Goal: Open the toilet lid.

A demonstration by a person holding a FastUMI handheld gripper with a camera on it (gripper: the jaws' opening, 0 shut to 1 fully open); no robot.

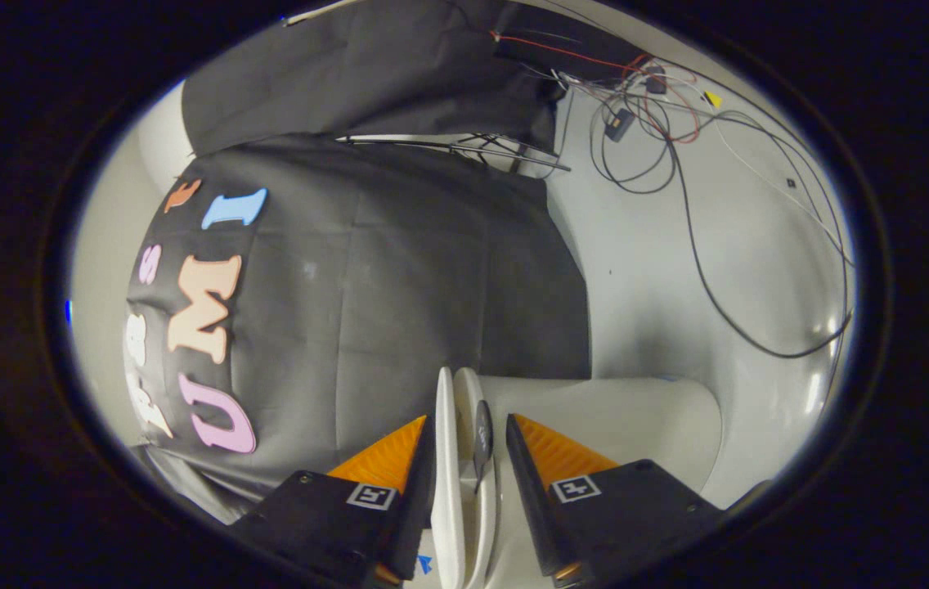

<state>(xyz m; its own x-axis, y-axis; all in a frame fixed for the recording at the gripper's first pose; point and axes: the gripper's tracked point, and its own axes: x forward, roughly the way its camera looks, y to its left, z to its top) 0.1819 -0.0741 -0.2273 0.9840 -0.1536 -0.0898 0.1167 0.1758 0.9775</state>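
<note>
At the left of the frame hangs the booth's black cloth wall (pixel 399 278), draped down to the lower left. At bottom centre the gripper (pixel 468 438) straddles the raised edge of the white toilet lid (pixel 446 458), which stands edge-on between its fingers; the left finger lies against the lid, while a gap shows beside the right finger, so a firm clamp cannot be told. To the right curves the white toilet body (pixel 636 417), and at upper right loose black and red cables (pixel 661 123) trail over the white wall (pixel 644 270).
</note>
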